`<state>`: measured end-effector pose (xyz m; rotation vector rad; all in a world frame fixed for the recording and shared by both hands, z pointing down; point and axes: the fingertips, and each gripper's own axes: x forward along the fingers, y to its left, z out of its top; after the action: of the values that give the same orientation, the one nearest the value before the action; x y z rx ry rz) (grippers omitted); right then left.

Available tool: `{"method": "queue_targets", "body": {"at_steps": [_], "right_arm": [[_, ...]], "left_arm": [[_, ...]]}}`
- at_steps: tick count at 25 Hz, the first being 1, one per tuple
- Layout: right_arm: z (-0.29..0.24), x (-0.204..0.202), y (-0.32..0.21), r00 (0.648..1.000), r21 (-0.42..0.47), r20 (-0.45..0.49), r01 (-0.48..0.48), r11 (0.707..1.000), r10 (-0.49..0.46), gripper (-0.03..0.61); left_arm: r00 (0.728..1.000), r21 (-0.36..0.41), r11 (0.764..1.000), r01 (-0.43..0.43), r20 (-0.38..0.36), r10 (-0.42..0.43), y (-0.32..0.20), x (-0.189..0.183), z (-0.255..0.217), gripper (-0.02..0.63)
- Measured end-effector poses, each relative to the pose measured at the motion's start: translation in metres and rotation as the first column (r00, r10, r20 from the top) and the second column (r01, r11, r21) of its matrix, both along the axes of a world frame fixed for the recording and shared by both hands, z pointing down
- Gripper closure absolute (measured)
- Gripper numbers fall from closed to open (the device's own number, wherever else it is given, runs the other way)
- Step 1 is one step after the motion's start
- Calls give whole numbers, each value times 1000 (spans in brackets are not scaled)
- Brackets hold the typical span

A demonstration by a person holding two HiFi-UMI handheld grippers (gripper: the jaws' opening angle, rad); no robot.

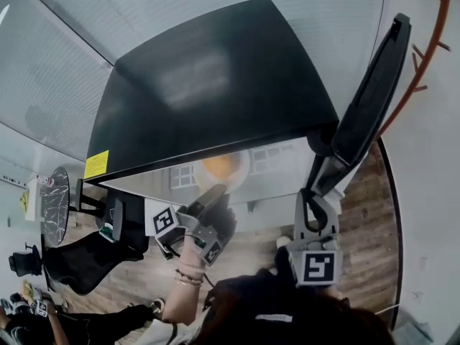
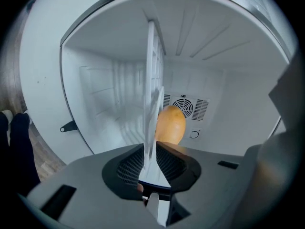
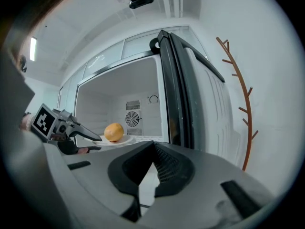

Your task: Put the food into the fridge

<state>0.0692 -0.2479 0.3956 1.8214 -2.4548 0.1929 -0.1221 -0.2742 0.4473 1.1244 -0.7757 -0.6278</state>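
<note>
An orange (image 1: 218, 166) lies on a white plate (image 1: 243, 169) held inside the open white fridge compartment (image 2: 109, 104). My left gripper (image 1: 215, 194) is shut on the plate's near rim. In the left gripper view the plate (image 2: 151, 99) shows edge-on between the jaws (image 2: 151, 152), with the orange (image 2: 170, 124) just beyond them. The right gripper view shows the orange (image 3: 114, 131), the plate (image 3: 126, 140) and the left gripper (image 3: 71, 128) from the side. My right gripper (image 1: 310, 210) hangs by the open fridge door (image 1: 374, 99); its jaws (image 3: 153, 145) meet at the tips and hold nothing.
The fridge's black top (image 1: 215, 85) fills the middle. A fan vent (image 2: 183, 106) sits on the back wall. A brown branch-like rack (image 3: 243, 104) stands right of the door. A black chair (image 1: 79, 261) and a round dark table (image 1: 54, 203) stand left on the wooden floor.
</note>
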Motion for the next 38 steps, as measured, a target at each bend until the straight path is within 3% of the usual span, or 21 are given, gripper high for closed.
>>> {"method": "queue_targets", "body": {"at_steps": [7,21,29,35,38], "right_arm": [[1,-3,-2,1000,8,-13,14,1000,-14,580],[7,1,0,1000,-10,-26,-5,1000,5,580],[-4,-6,1,999,12,-43,31,999,-30,580],[-6,-23,8,996,35,-53,72,997,-70,580],[-7,-31,17,995,35,-50,83,996,-82,580]], "left_arm": [[999,35,999,1,-42,1,-3,3,-2,601],[999,78,997,-12,-48,16,-24,-2,-1,603],[999,143,989,-29,18,26,-20,-2,-6,589],[986,212,975,-63,163,29,1,-5,-9,589],[986,233,969,-79,164,41,6,-3,-13,589]]}}
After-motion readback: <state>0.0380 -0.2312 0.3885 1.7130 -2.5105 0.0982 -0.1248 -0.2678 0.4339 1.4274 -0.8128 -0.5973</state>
